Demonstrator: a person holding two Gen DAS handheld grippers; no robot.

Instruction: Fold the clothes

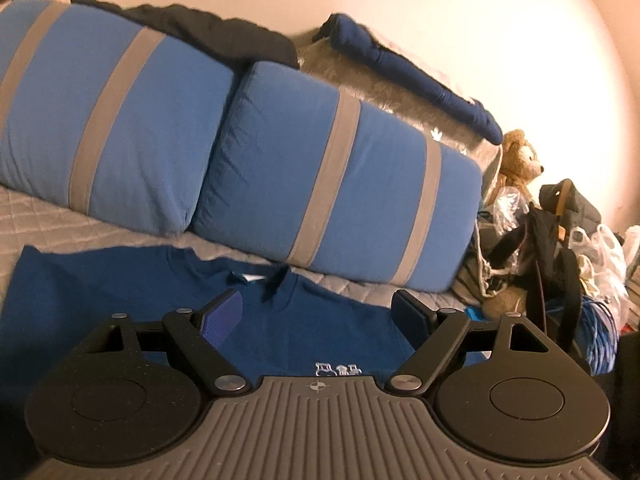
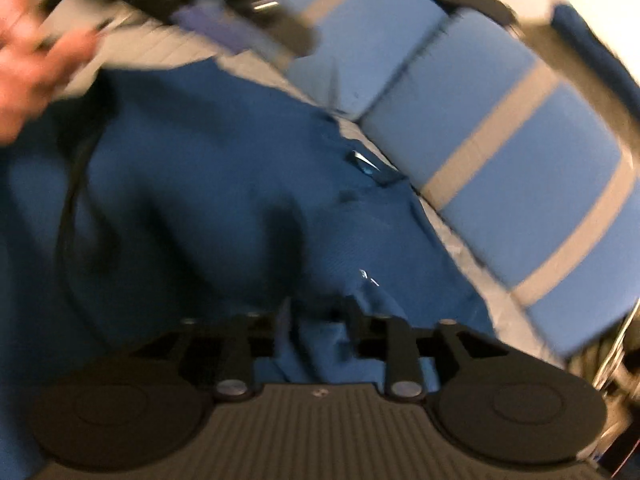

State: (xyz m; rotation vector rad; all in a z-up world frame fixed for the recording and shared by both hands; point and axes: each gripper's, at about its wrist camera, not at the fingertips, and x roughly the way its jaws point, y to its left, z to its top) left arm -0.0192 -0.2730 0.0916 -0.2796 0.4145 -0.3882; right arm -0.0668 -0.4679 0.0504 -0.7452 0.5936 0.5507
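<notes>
Right claw (image 2: pixel 318 320) pinching bunched blue knit shirt (image 2: pixel 208 184); left claw (image 1: pixel 316 312) spread wide above it.

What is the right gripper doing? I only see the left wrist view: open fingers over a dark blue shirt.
Observer: The right gripper is shut on a bunched fold of the dark blue shirt.
Operator: Is anyone visible there?
Observer: Yes, a blurred hand shows at the upper left of the right wrist view, holding the left gripper.
Operator: Does that view show the pillows too?
Observer: Yes, the blue pillows with grey stripes run diagonally along its right side, beyond the shirt's collar.
</notes>
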